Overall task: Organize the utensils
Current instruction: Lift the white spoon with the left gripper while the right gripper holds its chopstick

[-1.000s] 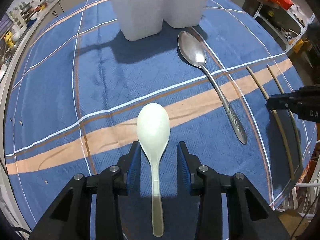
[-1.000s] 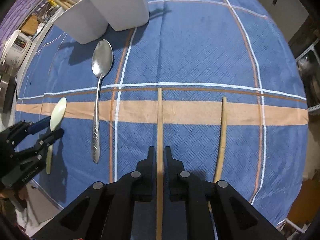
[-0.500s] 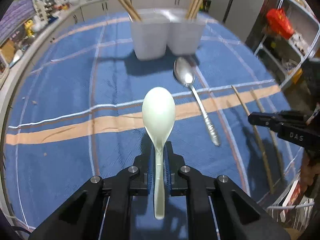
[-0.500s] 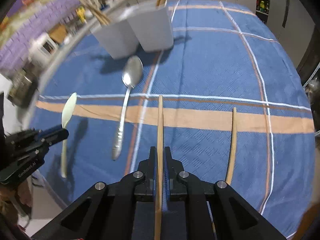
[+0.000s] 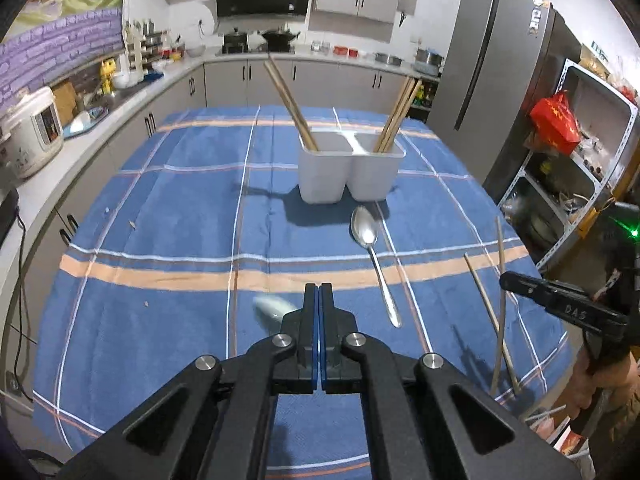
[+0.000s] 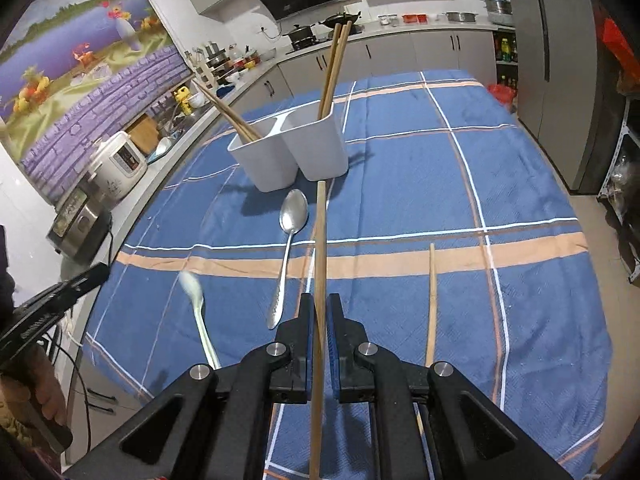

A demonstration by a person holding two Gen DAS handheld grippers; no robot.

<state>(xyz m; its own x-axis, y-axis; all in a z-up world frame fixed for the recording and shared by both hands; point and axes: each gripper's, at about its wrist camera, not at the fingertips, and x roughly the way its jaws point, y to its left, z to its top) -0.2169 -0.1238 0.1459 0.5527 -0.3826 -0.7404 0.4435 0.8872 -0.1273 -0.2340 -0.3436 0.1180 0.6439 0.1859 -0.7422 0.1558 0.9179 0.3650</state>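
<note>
1. The left claw [image 5: 319,300] has its jaws pressed together on nothing; the pale plastic spoon [image 6: 198,312], blurred, lies on the cloth just left of it.
2. One shiny metal spoon [image 5: 372,258] lies between the claws, bowl toward the white two-part plastic holder [image 5: 348,174].
3. The right claw [image 6: 319,312] grips one thin wooden chopstick [image 6: 320,264], tip raised toward the holder; a second chopstick [image 6: 431,300] lies on the blue woven checked tablecloth [image 6: 420,168] just right of it.

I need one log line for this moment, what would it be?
left gripper: shut, empty | white spoon: blurred, not gripped | right gripper: shut on chopstick
</note>
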